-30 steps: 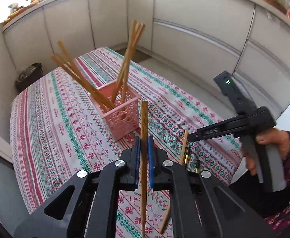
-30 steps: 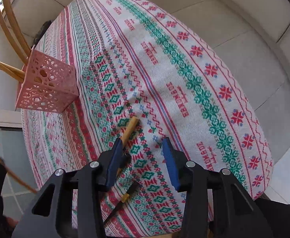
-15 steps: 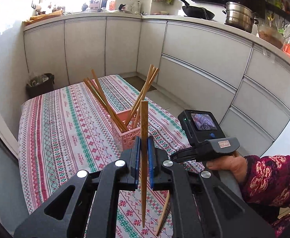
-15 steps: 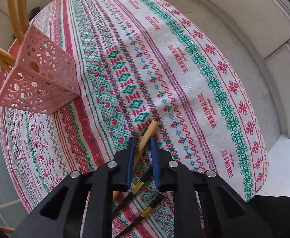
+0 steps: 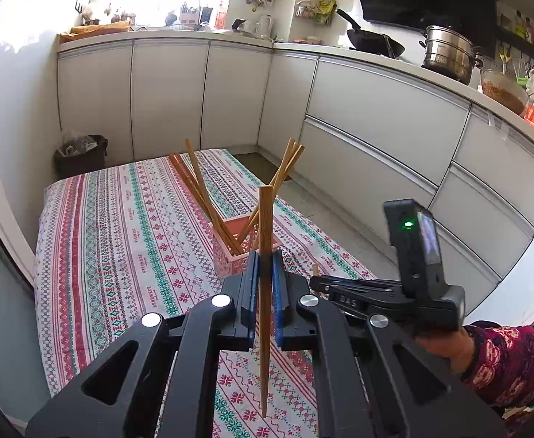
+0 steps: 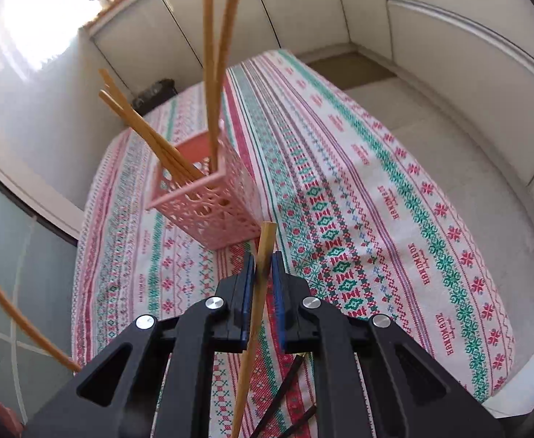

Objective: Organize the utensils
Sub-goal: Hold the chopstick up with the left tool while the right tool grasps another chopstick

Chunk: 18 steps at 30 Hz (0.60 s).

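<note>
slim wooden chopstick [image 5: 265, 292] pinched; latticed pink basket [image 6: 212, 208].

pink lattice basket [image 6: 208, 208], tan chopsticks [image 6: 212, 73], red-green-white patterned tablecloth [image 6: 376, 189]

path: pink basket [image 6: 208, 204] ahead | block: splayed chopsticks [image 6: 214, 73] | right: bare tablecloth [image 6: 394, 200]

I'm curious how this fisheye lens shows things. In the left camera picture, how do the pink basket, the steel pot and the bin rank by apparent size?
1. pink basket
2. steel pot and bin: they look alike, so no ranking. The basket is nearer the camera, so true sizes stay unsure.
</note>
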Available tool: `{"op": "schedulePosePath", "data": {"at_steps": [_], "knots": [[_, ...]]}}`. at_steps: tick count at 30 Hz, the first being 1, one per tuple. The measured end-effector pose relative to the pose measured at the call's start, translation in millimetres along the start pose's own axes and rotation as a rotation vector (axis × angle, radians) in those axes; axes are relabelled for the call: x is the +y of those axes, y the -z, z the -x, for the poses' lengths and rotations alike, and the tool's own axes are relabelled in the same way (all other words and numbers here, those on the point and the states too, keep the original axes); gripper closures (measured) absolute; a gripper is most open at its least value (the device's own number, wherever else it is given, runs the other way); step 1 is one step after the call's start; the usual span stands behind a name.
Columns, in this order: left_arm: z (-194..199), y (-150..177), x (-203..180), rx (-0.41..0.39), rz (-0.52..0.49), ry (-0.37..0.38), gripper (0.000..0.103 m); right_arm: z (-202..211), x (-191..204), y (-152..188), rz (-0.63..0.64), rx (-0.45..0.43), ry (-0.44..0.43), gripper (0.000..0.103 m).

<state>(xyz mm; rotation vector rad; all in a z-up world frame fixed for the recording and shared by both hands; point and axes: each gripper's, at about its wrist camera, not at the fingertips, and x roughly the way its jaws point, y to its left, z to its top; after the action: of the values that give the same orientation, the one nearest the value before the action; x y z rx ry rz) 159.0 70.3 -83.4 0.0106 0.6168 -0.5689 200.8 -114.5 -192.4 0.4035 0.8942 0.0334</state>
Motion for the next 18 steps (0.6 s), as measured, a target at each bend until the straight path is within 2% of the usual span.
{"op": "schedulePosePath", "data": {"at_steps": [7,11,13,14,16,18], "knots": [[-0.2,-0.8,-7.8,-0.013,0.004,-0.001,0.097,57.2,6.6,6.2,0.034,-0.142,-0.093,0.093],[-0.8,-1.4,-12.2,-0.013,-0.001,-0.001,0.097,85.4,-3.9,6.9,0.043,-0.152,-0.098,0.093],[-1.5,-1.4,-12.4,-0.011,0.001,-0.006,0.097,74.2,-15.6,5.3,-0.009,-0.081,-0.101,0.093],[-1.4,-1.4,-12.3,-0.01,0.003,-0.008,0.097,65.2,-23.8,2.8,-0.052,-0.02,-0.103,0.09],[-0.4,-1.9,-12.2,-0.014,0.007,-0.013,0.097,34.7,-35.1,-5.1,-0.125,0.158,-0.087,0.085],[1.7,-2.4,-12.6,-0.021,0.007,-0.008,0.097,-0.9,-43.0,-13.7,-0.181,0.305,-0.09,0.076]]}}
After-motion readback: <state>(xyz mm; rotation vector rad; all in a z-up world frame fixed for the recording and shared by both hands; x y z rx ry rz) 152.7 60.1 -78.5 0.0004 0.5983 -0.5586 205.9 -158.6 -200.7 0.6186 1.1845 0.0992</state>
